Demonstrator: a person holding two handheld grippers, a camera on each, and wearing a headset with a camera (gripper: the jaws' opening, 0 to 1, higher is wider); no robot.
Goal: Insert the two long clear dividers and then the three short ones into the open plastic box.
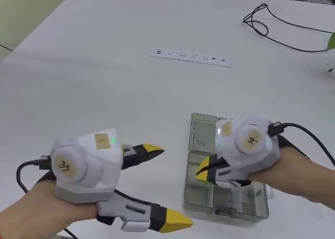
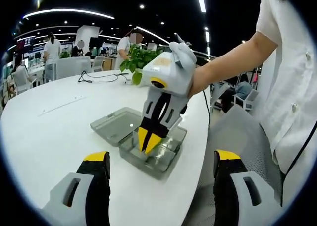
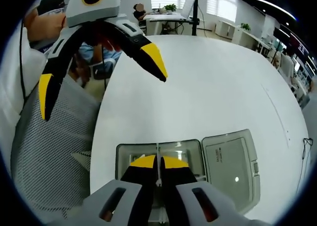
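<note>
Right gripper (image 3: 158,162) pinched shut on a thin clear divider (image 3: 158,150), held upright inside the open plastic box (image 1: 209,205) on the white tabletop (image 1: 104,82), left gripper (image 1: 170,185) spread wide, hovering left of the box, power strip (image 1: 191,56) farther back
</note>
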